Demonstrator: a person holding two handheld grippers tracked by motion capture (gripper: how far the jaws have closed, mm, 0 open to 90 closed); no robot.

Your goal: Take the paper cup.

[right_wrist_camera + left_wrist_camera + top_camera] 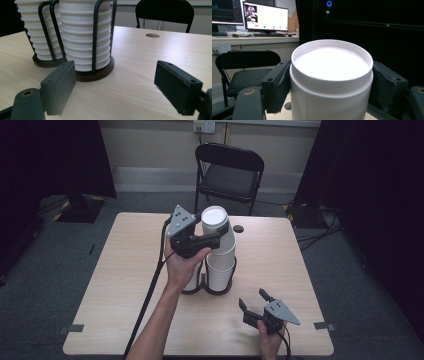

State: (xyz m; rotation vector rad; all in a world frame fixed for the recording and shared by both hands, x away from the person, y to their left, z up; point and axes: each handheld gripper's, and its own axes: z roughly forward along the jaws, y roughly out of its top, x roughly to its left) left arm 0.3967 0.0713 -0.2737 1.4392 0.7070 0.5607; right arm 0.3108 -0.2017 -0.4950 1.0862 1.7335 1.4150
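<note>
A white paper cup (pixel 215 218) sits bottom-up at the top of a tall stack of cups (pixel 220 262), slightly tilted. My left gripper (pixel 216 236) is shut on this top cup (pixel 332 75), its pads (pixel 276 83) pressing both sides just below the rim. The stack stands in a black wire holder (pixel 220 290) with a dark round base (pixel 98 73). A second, shorter stack (pixel 35 32) stands in the neighbouring ring, partly hidden by my left hand in the high view. My right gripper (pixel 252 298) rests open near the table's front right, pointing at the holder, with nothing between its pads (pixel 60 85).
The light wooden table (pixel 125 285) has a cable hole (pixel 238 228) behind the holder. A black folding chair (pixel 230 170) stands past the far edge. Dark curtains hang on both sides. Monitors (pixel 265 16) sit on a desk in the left gripper view.
</note>
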